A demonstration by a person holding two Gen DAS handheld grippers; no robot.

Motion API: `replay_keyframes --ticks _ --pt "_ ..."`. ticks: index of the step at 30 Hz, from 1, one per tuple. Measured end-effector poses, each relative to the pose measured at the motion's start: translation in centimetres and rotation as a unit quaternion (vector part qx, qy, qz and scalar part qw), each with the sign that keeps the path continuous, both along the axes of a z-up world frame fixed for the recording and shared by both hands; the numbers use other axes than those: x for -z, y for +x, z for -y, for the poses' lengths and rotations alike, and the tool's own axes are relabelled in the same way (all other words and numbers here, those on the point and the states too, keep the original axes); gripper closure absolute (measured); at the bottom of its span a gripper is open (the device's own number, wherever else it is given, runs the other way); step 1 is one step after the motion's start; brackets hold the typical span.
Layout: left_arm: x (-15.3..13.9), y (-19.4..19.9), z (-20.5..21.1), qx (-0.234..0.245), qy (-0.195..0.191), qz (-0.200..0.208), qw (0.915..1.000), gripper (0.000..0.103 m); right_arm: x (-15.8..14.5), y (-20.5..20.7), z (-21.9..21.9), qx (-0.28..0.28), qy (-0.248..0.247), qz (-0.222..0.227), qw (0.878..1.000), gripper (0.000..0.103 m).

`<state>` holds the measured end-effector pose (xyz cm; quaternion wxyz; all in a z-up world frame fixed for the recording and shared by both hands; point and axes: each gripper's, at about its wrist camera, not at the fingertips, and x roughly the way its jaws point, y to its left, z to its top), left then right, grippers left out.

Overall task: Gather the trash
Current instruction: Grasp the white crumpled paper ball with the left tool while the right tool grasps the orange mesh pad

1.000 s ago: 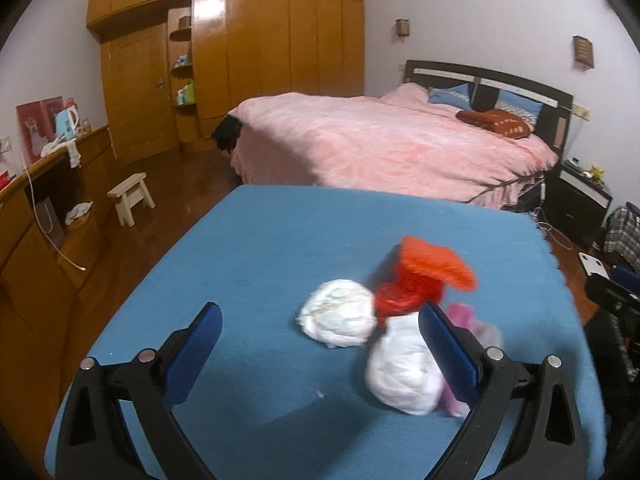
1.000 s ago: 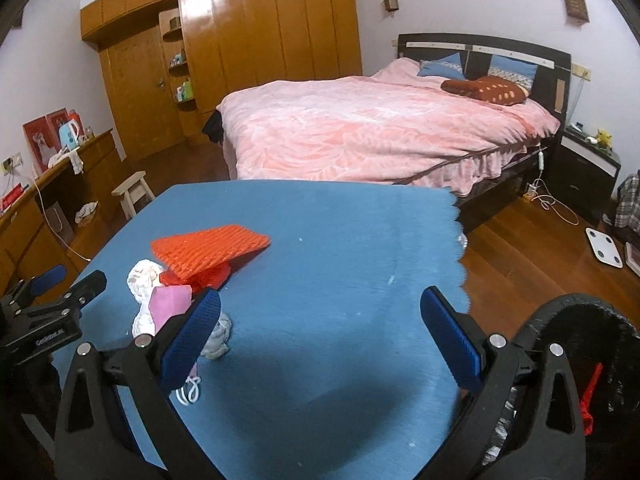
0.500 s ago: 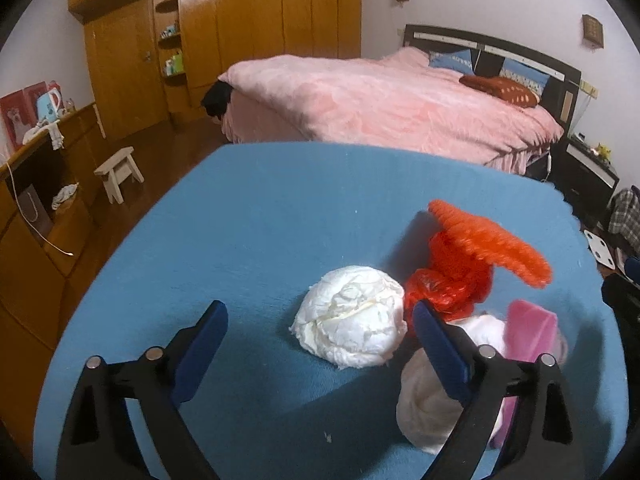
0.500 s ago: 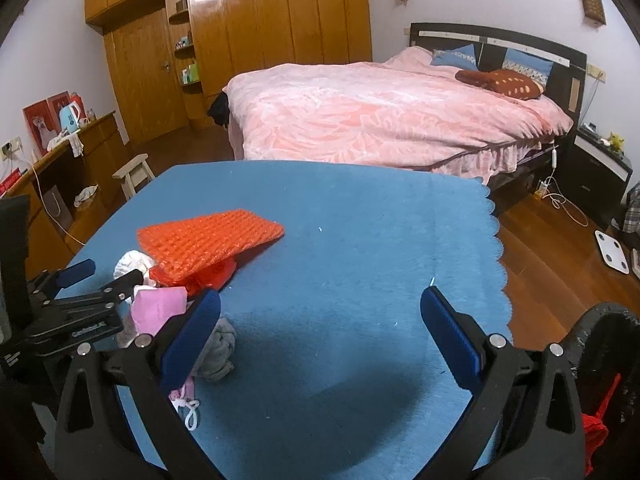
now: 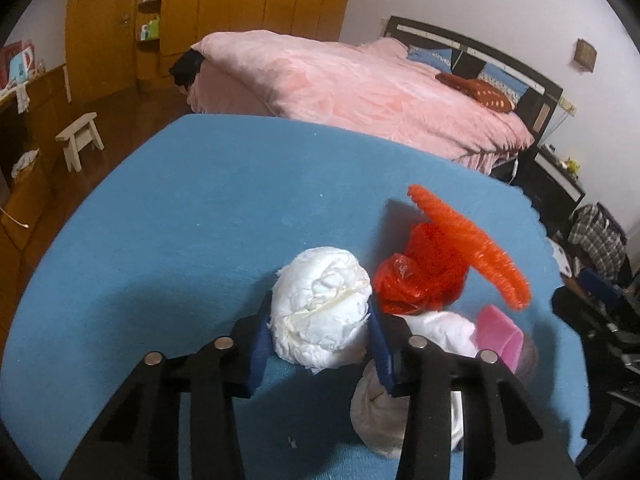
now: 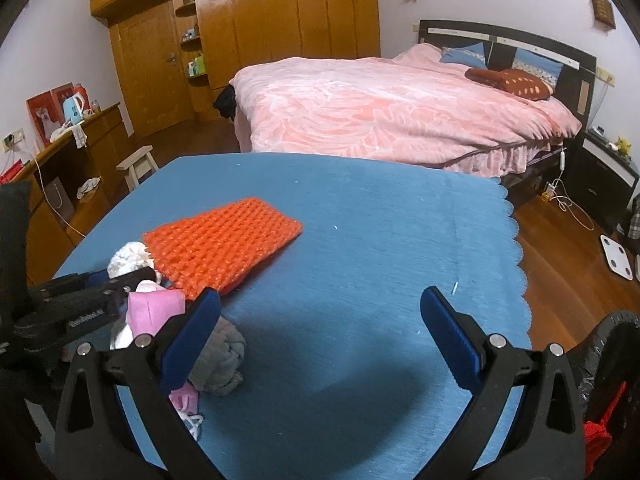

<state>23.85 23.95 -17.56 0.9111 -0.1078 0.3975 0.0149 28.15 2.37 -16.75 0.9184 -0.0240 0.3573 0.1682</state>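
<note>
A matt blue cloth covers the table [image 6: 360, 240]. The white wad [image 5: 320, 312] looks like crumpled soft paper; beside it lies a glossy, crinkled red plastic bag [image 5: 416, 276] under a coarse orange mesh pad [image 6: 224, 240]. The wardrobe [image 6: 280, 20], upper left, is glossy varnished wood, and the bedspread [image 6: 380, 108] is fuzzy pink cloth.

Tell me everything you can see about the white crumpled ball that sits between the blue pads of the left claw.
The white crumpled ball looks like wadded tissue or soft paper, roundish, with deep creases and a pale yellowish seam across its middle. It rests on the blue tablecloth. The left claw has just been closing, and its blue pads now press the ball on both sides. Right behind it lies a crumpled red plastic bag, close to or touching it. In the right wrist view only a small part shows.
</note>
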Motion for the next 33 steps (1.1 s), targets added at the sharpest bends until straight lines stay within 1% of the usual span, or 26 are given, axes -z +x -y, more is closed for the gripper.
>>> replay_keyframes --ticks 4,8,12,18,21,24,30,32,33 --pt "-1.5 -0.7 -0.5 -0.006 0.004 0.017 0.9998 0.06 -0.1 0.1 -0.3 -0.004 0.001 0.001 1.0 0.006" --pt "-2.6 -0.9 -0.8 -0.015 0.019 0.031 0.9992 0.06 -0.4 0.3 -1.0 -0.012 0.004 0.004 1.0 0.006" --pt "-3.3 -0.9 -0.8 -0.018 0.041 0.043 0.9981 0.06 -0.8 0.6 -2.1 -0.02 0.017 0.004 1.0 0.006" --pt "-3.7 -0.8 -1.1 -0.024 0.047 0.051 0.9973 0.06 -1.1 1.3 -3.9 -0.027 0.023 0.001 0.999 0.006" --pt "-3.7 -0.9 -1.3 -0.025 0.047 0.051 0.9973 0.06 -0.7 2.2 -4.5 -0.019 0.022 -0.011 1.0 0.006" --pt "-3.5 -0.8 -1.3 -0.025 0.045 0.049 0.9974 0.06 0.3 3.0 -4.7 -0.013 0.023 -0.037 0.999 0.006" --pt "-3.0 -0.7 -1.1 -0.024 0.043 0.045 0.9977 0.06 2.1 3.0 -5.4 -0.023 0.017 -0.069 0.997 0.006" --pt "-2.9 -0.6 -1.1 -0.024 0.042 0.044 0.9978 0.06 2.6 2.9 -5.7 -0.032 0.023 -0.08 0.996 0.014" --pt "-2.8 -0.6 -1.1 -0.024 0.042 0.043 0.9979 0.06 2.7 2.9 -5.8 -0.037 0.026 -0.085 0.995 0.023"
